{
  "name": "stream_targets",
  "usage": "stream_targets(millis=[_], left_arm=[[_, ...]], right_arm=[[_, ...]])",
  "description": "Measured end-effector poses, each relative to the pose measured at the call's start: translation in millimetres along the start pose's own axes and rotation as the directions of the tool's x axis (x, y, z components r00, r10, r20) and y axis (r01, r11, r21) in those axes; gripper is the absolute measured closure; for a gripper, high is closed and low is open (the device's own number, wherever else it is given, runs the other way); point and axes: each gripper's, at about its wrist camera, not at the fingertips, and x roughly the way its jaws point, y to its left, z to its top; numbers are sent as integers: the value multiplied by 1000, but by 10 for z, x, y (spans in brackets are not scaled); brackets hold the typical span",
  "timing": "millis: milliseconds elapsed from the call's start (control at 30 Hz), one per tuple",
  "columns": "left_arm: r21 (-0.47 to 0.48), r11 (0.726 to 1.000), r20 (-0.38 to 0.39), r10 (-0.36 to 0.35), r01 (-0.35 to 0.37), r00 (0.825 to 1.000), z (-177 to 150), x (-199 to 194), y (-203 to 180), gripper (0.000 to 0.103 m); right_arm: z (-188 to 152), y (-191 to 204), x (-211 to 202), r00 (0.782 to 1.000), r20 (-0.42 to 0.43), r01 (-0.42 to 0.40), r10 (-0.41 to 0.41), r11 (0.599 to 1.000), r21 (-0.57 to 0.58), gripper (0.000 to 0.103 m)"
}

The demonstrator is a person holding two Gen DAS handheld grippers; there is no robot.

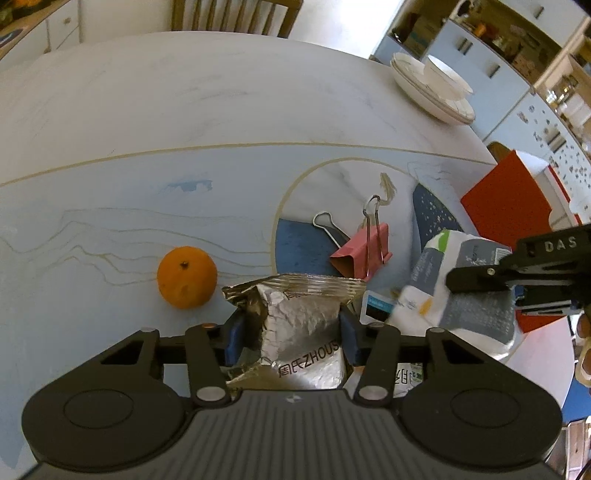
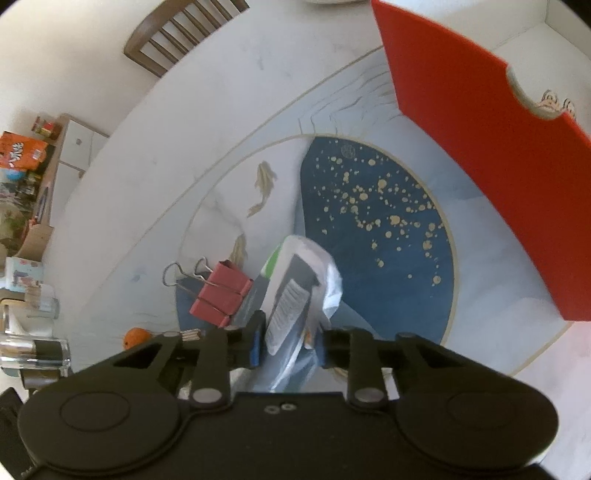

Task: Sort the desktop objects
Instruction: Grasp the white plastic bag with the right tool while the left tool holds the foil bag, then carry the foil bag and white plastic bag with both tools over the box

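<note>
In the left wrist view my left gripper (image 1: 293, 332) is shut on a crumpled silver foil snack packet (image 1: 299, 314), its blue pads pressing both sides. An orange (image 1: 186, 277) lies on the table just left of it. A pink binder clip (image 1: 364, 251) sits beyond the packet. In the right wrist view my right gripper (image 2: 290, 343) is shut on a white and grey plastic packet (image 2: 295, 291), which hangs tilted over the blue patch of the tabletop. The pink binder clip (image 2: 221, 295) lies to its left. The same white packet (image 1: 461, 295) shows at the right of the left wrist view.
A red open box (image 2: 480, 147) stands at the right, also seen as the red box (image 1: 506, 206). Stacked white plates with a bowl (image 1: 432, 88) sit at the table's far right. A wooden chair (image 2: 181, 33) stands behind the table. A drinking glass (image 2: 40, 306) is at the left edge.
</note>
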Motion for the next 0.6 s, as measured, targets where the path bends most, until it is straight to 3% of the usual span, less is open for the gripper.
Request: stream_targets(millis=[600], left_arm=[[-88,996,87,28,-20,996,23,-452,-38,57]], right_arm=[[-2,-257,-704,996,54,-73,77,995,-74,80]])
